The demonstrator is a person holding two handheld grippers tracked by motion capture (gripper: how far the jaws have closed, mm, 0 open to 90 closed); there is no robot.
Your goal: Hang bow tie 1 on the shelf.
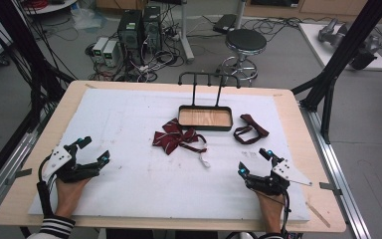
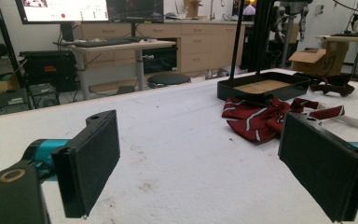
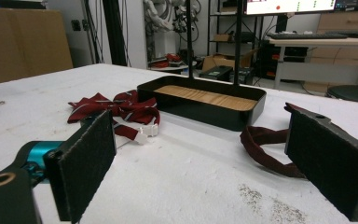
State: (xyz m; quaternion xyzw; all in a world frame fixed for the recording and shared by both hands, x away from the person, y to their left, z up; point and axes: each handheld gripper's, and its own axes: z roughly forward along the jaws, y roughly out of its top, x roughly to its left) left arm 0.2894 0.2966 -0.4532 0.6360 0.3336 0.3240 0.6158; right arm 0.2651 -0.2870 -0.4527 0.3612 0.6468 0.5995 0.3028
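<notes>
Both hands lie low on the white foam mat (image 1: 129, 189), nearer than the black wood-floored tray (image 1: 205, 118); left gripper (image 1: 93, 150) and right gripper (image 1: 255, 161) gape wide, empty; striped maroon bow tie (image 1: 176, 137) crumpled just before the tray; plain maroon strap (image 1: 250, 131) looped right of it.

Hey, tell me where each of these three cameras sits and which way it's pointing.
High view: above the person's side, looking forward and down on the table; both forearms enter from the bottom, left tool and right tool open.
Left gripper view: rides the left tool, looking low across the table toward the striped bow tie and black tray.
Right gripper view: rides the right tool, facing the tray and dark red strap.
Shared: both gripper views show the bow tie and tray.
</notes>
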